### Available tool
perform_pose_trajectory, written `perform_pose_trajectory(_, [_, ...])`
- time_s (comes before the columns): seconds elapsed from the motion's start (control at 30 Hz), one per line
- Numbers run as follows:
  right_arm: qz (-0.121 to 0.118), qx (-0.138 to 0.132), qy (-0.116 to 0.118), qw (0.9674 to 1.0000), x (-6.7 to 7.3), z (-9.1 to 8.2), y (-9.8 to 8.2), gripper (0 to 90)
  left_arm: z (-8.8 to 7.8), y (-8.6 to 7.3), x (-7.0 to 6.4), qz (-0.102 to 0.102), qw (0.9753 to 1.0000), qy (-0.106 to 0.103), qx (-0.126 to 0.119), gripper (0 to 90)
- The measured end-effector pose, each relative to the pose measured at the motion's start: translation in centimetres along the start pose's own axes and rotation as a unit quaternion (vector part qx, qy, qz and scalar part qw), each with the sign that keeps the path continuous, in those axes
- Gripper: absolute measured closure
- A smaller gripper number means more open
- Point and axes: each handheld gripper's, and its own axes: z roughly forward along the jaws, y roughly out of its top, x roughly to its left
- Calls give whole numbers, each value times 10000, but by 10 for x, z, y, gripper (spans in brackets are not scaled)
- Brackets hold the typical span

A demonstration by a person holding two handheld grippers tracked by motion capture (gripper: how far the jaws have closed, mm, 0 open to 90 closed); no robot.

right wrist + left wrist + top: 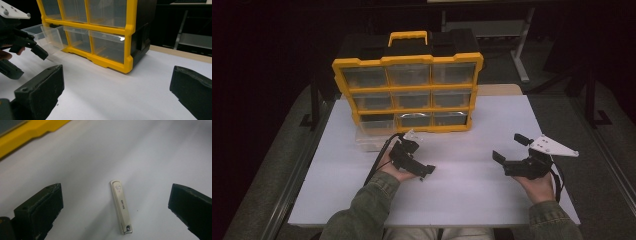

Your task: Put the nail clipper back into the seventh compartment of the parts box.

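Nail clipper [121, 208] lies flat on the white table [472, 195], low in the middle of the left gripper view, squarely between that gripper's two black jaws, which stand wide apart and touch nothing. The left gripper [416, 167] hangs over it near the yellow organiser [408, 92], whose bottom-left drawer [372, 131] stands pulled out. The right gripper [512, 152], at the right of the high view, is spread too and holds nothing. I'd judge this the pickup step: the left gripper should drop lower, then close across the clipper's narrow width.
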Motion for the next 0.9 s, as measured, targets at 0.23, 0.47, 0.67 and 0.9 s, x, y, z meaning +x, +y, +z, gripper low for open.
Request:
perform_pose_trajectory(0.23, [-14,0,-24,10000,0,0,0,0,6,0,-1,-99,9999,-47,115,51])
perform_pose_trajectory(0.47, [-13,-15,-41,10000,0,-1,0,0,11,1,-5,-127,9996,-13,245,113])
perform_pose_trajectory(0.67, [-51,49,-9,10000,1,1,0,0,15,1,-9,-149,9993,89,340,176])
perform_pose_trajectory(0.9, [-37,19,-19,10000,1,0,0,0,17,0,-12,-309,9983,246,436,267])
